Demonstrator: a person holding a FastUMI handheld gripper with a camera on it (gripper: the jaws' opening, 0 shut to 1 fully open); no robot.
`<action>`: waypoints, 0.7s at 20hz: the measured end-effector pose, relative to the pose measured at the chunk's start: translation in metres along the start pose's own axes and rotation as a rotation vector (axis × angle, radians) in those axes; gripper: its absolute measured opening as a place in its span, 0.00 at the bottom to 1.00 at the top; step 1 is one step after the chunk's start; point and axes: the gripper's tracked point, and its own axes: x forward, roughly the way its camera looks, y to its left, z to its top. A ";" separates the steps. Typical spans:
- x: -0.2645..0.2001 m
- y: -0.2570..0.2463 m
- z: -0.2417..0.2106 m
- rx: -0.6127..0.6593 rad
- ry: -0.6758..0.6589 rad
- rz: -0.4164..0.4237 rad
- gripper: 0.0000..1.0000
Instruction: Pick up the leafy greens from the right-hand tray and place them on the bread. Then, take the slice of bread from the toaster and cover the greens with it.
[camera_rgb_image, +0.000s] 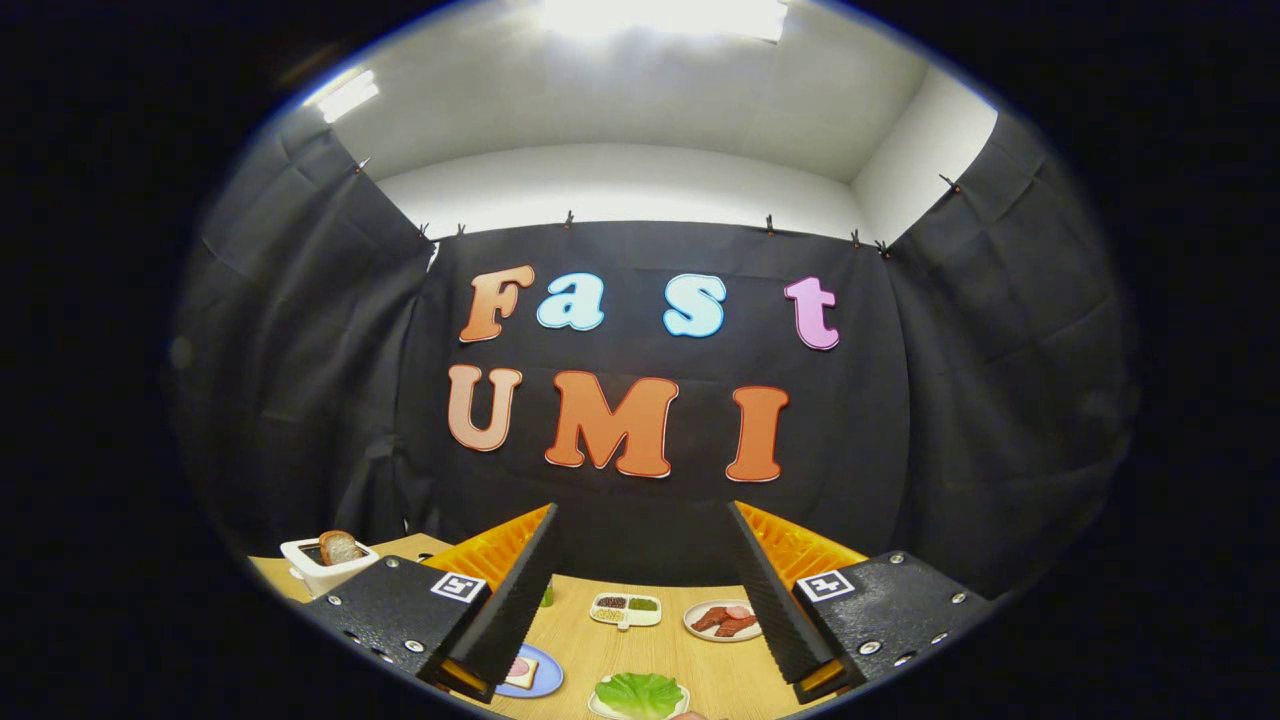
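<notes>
Gripper view, gripper (640, 560): its two fingers are spread wide apart and hold nothing; they are raised above the table, with the booth wall behind their tips.
Gripper view, leafy greens (640, 693): a pale green ruffled leaf lying on a small white tray (600, 708), low between the two fingers and nearest the camera, touched by neither finger.
Gripper view, bread (521, 672): a slice on a blue plate (545, 678), topped with what looks like a pinkish piece; it sits just beside the left finger's base, partly hidden by that finger, to the left of the greens.
Gripper view, toaster (322, 568): white, at the far left of the wooden table (585, 650), beyond the left finger's mount; a browned slice of bread (340, 547) stands upright out of its slot.
Gripper view, other dishes: a divided white dish (626, 609) with dark and green fillings stands farther back between the fingers; a white plate of reddish meat slices (722, 620) stands to its right, close to the right finger.
</notes>
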 end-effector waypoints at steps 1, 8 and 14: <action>-0.003 0.002 0.000 0.003 0.002 0.007 0.97; -0.002 0.013 0.002 -0.003 -0.001 0.038 0.97; -0.008 0.035 -0.001 0.027 0.002 0.141 0.97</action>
